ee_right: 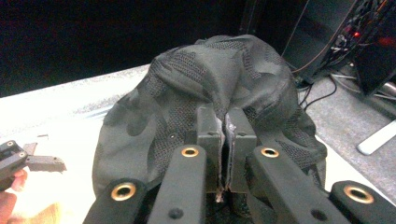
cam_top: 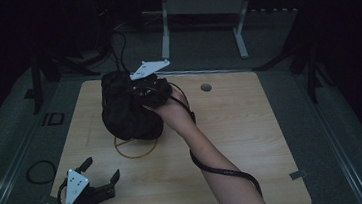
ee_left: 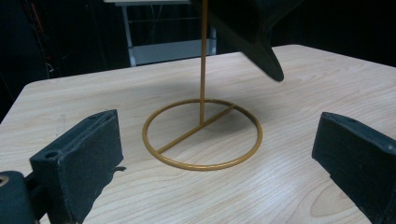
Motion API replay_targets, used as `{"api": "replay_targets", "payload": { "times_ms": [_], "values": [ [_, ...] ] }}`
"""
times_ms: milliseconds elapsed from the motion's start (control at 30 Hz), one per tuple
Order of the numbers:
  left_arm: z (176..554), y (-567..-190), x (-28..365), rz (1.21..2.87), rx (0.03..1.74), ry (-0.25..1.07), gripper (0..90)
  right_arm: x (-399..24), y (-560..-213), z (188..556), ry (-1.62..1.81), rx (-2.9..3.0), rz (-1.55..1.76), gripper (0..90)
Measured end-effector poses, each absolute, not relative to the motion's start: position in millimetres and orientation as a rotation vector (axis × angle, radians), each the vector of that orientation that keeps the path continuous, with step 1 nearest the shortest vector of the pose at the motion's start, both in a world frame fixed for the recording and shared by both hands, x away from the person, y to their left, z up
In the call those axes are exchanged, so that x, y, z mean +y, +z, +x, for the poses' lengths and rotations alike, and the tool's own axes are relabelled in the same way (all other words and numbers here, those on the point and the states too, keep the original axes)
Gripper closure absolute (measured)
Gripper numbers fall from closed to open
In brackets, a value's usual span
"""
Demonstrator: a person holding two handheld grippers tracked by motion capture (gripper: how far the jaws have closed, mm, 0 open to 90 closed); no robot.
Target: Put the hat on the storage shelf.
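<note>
A black mesh cap [cam_top: 130,114] sits over the top of a gold wire stand, whose ring base [cam_top: 136,151] rests on the wooden table [cam_top: 243,141]. My right gripper [cam_top: 140,93] reaches in from the right and is shut on the cap's fabric [ee_right: 219,70]; its jaws [ee_right: 225,126] are pressed together on a fold. The left gripper [cam_top: 101,170] stands open near the table's front left corner, nothing between its jaws. From the left gripper [ee_left: 217,135] I look at the ring base [ee_left: 202,135], the upright pole [ee_left: 203,51] and the cap's brim [ee_left: 264,46] hanging above.
A round cable hole [cam_top: 205,87] lies in the table behind the right hand. The metal legs of another desk [cam_top: 201,24] stand beyond the far edge. A cable loop [cam_top: 40,171] lies on the floor at the left. The right half of the table is bare wood.
</note>
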State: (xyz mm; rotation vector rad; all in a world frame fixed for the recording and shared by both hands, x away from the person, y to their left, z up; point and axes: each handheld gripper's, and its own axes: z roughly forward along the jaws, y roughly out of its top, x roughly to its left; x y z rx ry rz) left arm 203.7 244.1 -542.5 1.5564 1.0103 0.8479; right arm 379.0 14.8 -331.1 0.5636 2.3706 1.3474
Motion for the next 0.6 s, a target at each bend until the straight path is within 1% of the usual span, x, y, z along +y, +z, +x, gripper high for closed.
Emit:
{"api": "replay_targets", "payload": {
  "times_ms": [133,167,267,467,600],
  "values": [
    [204,-543,246,1.554,1.022,0.831,2.1,16,-336,384,1.377,2.386,0.591,83.9],
    [204,-543,246,1.549,1.021,0.828,2.1,15,-337,385,1.414,2.39,0.597,80.3],
    [205,-543,247,1.546,1.022,0.833,2.1,17,-339,385,1.478,2.411,0.585,73.9],
    [204,-543,246,1.551,1.017,0.832,2.1,27,-345,382,1.414,2.414,0.546,62.3],
    [204,-543,245,1.551,1.016,0.828,2.1,27,-345,382,1.418,2.411,0.556,61.7]
  ]
}}
